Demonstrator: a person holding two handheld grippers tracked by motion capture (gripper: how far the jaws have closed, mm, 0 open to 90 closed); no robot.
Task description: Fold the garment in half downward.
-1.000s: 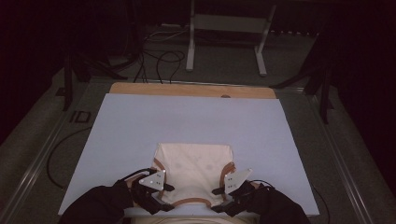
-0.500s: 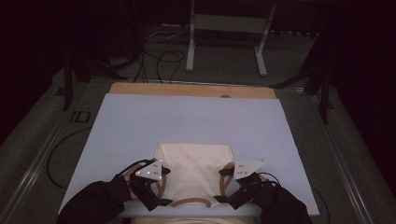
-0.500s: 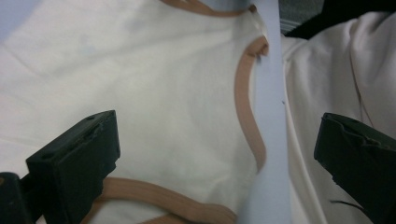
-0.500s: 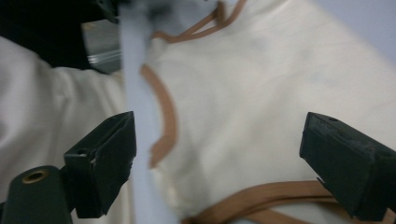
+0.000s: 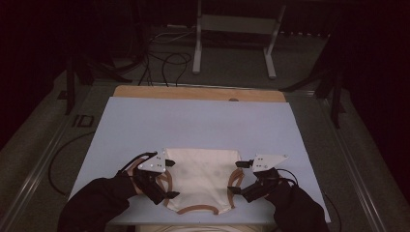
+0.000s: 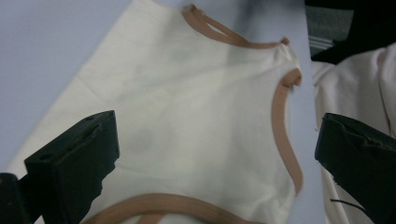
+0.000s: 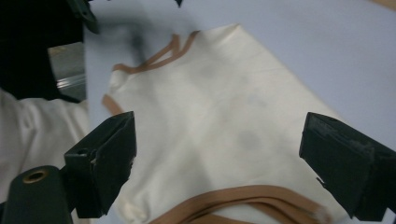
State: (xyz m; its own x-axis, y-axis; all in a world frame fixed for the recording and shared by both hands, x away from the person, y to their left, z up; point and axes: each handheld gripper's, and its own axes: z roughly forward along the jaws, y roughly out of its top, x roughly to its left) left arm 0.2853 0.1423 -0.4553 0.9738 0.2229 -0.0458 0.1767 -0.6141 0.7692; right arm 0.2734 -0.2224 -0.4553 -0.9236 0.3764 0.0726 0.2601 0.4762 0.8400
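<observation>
A cream garment (image 5: 200, 176) with brown trim lies folded flat on the pale blue table cover (image 5: 193, 125), near the front edge. My left gripper (image 5: 168, 179) stands open at the garment's left side, its jaws wide apart over the cloth. In the left gripper view the garment (image 6: 187, 107) spreads between the jaws of the left gripper (image 6: 212, 158), with nothing gripped. My right gripper (image 5: 237, 178) is open at the garment's right side. The right gripper view shows the garment (image 7: 224, 107) lying under the open right gripper (image 7: 224, 163).
More cream cloth (image 5: 203, 228) lies past the table's near edge, also seen as cream cloth (image 6: 355, 84) and cream cloth (image 7: 37, 130). A wooden strip (image 5: 198, 93) borders the far edge. Stand legs (image 5: 232, 43) and cables (image 5: 159, 63) are on the floor beyond.
Both grippers have moved outward from over the garment to its left and right sides and a little forward. The garment now lies flat between them.
</observation>
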